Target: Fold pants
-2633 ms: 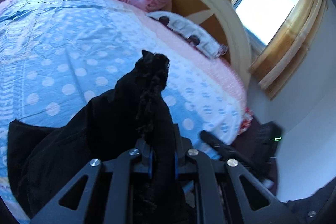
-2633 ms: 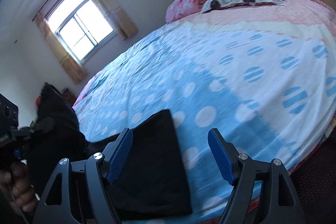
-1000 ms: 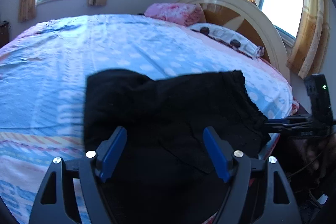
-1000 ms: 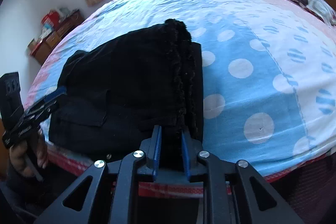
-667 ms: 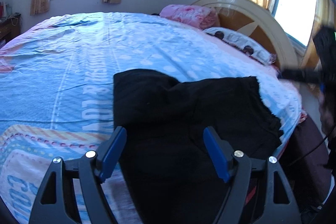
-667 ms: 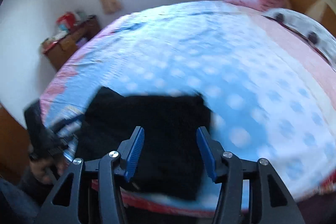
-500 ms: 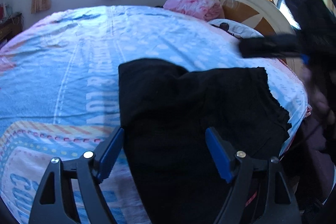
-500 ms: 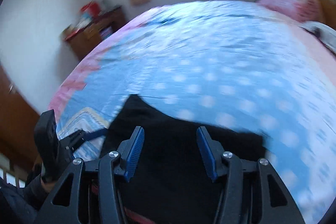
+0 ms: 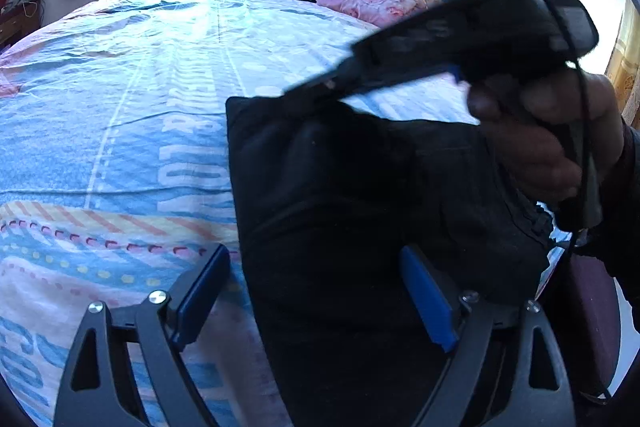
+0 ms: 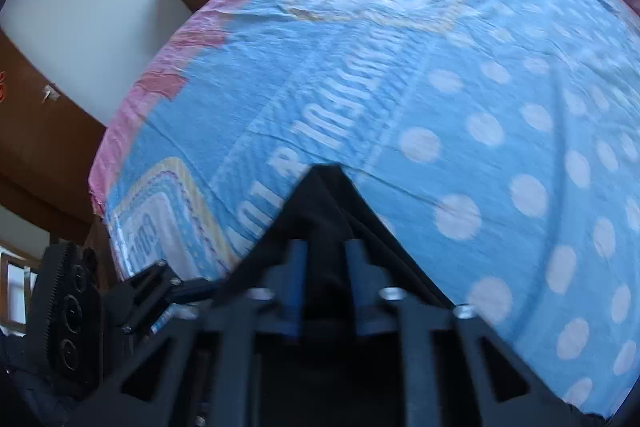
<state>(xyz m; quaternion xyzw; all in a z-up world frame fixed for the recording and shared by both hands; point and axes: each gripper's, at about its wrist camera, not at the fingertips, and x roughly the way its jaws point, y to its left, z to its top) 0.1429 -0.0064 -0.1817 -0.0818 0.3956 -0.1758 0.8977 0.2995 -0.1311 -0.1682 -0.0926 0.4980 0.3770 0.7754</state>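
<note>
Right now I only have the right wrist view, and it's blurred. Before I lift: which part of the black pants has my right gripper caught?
Observer: The right gripper is shut on the far left corner of the black folded cloth pants, as the left wrist view shows it.
Operator: Is the left gripper holding anything?
Observer: No. The left gripper is opening. Its jaws straddle the pants' near left edge, with the pads off the cloth.
Operator: Is the rest of the pants off the bed?
Observer: No, the rest lies flat on the blue dotted bedsheet.
</note>
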